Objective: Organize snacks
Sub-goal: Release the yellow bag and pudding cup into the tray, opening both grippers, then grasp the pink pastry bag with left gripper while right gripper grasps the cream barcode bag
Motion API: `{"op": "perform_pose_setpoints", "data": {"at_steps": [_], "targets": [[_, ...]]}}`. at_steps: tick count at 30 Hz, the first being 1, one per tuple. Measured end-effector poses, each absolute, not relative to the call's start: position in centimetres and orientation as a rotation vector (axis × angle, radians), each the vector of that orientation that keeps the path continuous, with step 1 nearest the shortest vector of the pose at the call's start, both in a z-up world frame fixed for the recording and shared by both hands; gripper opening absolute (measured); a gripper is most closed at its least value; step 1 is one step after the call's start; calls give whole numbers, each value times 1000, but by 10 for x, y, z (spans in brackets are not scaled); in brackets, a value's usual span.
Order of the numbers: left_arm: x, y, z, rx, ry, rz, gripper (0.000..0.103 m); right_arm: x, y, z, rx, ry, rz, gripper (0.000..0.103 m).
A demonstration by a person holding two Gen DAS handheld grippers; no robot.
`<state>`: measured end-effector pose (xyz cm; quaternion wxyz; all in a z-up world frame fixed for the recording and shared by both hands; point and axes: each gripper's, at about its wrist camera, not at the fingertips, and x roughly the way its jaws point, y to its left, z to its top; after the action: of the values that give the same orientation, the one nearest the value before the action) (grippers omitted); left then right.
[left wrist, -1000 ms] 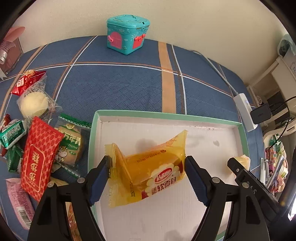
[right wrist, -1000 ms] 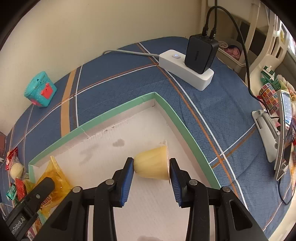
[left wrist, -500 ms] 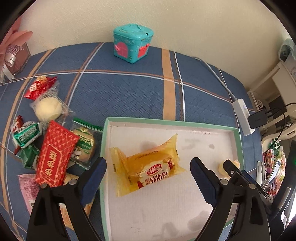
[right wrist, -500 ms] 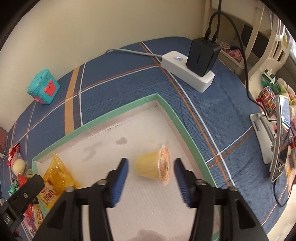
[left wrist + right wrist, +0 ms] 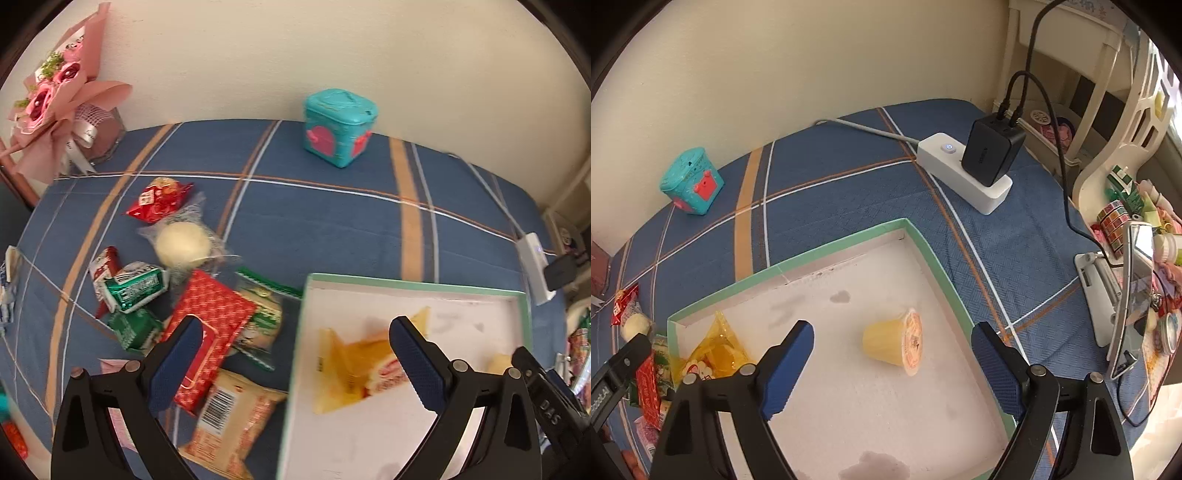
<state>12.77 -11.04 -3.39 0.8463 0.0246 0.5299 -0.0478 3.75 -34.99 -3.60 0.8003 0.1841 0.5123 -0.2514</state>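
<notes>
A blue checked cloth [image 5: 849, 177] is spread over the whole surface, and on it a shallow white box with a green rim [image 5: 934, 266] is set. Left of the box, a heap of loose snacks is seen: a red patterned packet [image 5: 210, 325], a green packet [image 5: 136, 288], a round pale bun in clear wrap [image 5: 183, 243], a small red bag [image 5: 159, 199] and a barcoded packet [image 5: 236, 410] at the near edge. A teal toy box [image 5: 340, 125] stands by the wall, and a white power strip [image 5: 960, 173] with a black charger [image 5: 991, 147] lies beyond the box's far corner.

Inside the box, a yellow bread packet [image 5: 716, 354] lies near the left wall; it is blurred in the left wrist view, so its print cannot be read with confidence. A yellow jelly cup [image 5: 890, 343] lies on its side toward the right wall.

The left gripper [image 5: 291, 354] is spread wide above the box's left rim, its jaws just opened, with nothing pressed between them. The right gripper [image 5: 892, 354] is likewise spread wide, jaws just opened, with the jelly cup lying free between the fingers and touched by neither.
</notes>
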Motion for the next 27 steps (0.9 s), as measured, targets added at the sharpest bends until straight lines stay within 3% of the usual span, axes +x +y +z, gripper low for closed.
{"op": "perform_pose_setpoints", "data": {"at_steps": [3,5,27], "targets": [[129,-104,-38,58,1126,-74,101,39,-346,-38,377,1112,-530,93],[130,-99,-40,57,1133,-58,101,40,-343,-37,371,1114,-530,103],[111,-38,-27,95,1110,32,101,32,-287,-20,230,1147,-479,103]]}}
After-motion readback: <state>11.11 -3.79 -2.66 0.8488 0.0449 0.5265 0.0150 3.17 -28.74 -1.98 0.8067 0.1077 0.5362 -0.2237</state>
